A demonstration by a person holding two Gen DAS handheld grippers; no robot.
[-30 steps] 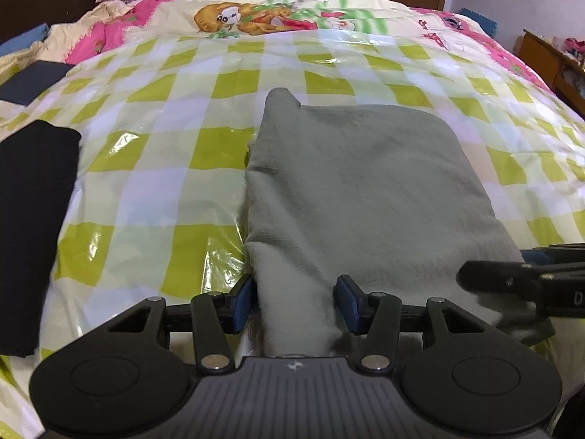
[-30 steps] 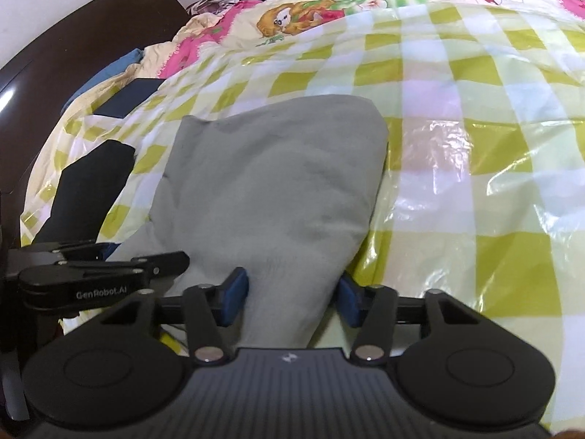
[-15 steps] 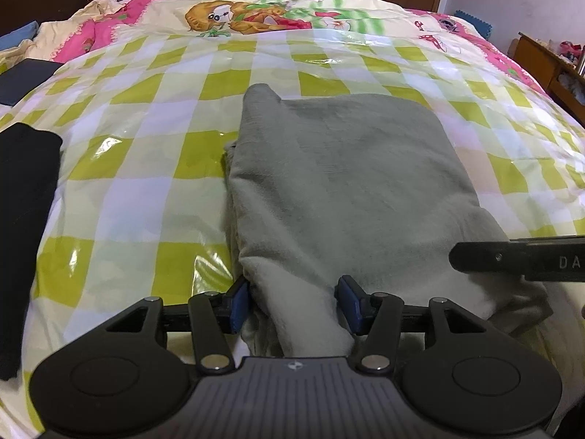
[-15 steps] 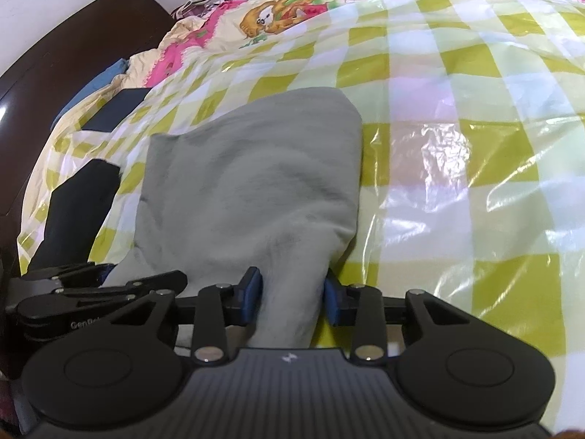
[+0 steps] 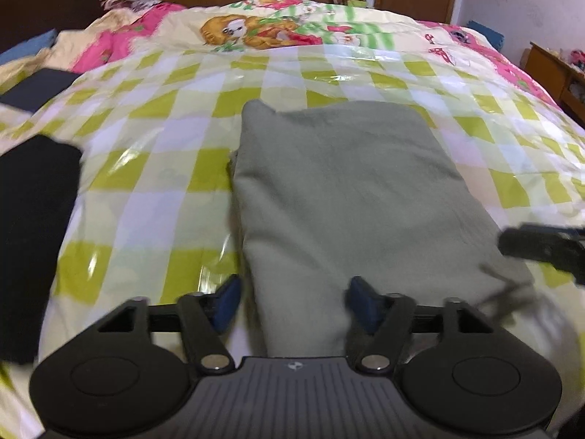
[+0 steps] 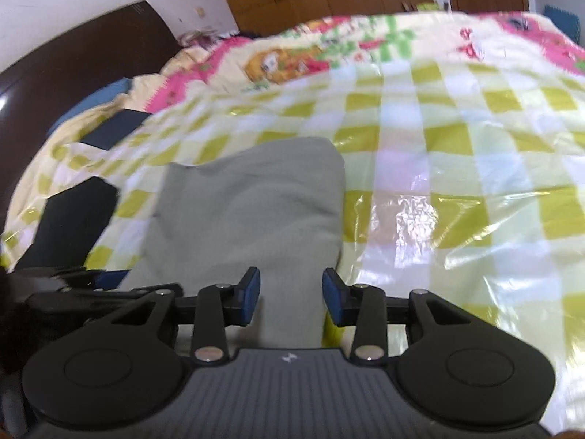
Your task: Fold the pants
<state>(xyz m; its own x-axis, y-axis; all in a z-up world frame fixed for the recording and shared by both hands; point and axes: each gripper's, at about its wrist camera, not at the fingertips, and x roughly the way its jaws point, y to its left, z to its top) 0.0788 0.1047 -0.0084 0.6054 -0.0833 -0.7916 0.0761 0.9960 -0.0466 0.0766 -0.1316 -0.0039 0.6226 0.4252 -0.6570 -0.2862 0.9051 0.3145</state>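
Observation:
Grey-green folded pants (image 5: 347, 190) lie on the checked plastic sheet (image 5: 146, 183) over the bed. My left gripper (image 5: 294, 301) sits at their near left corner. Its jaws are opening wide; the cloth lies loose between them and the left pad stands apart from it. The right gripper (image 6: 292, 296) is at the pants' (image 6: 248, 212) near right corner. Its blue pads still pinch a narrowed strip of cloth, though the jaws are starting to open. Each gripper shows at the edge of the other's view: the right gripper (image 5: 541, 248), the left gripper (image 6: 73, 292).
A black garment (image 5: 33, 219) lies left of the pants on the sheet. Beyond it rests a dark blue folded item (image 5: 36, 86). A dark headboard (image 6: 73, 55) bounds the bed's left side. A wooden cabinet (image 5: 555, 69) stands at the right.
The left jaws have spread wide and let go of the pants' near edge. The right jaws narrowed onto the cloth, and that gripper has risen a little, tilting its view upward.

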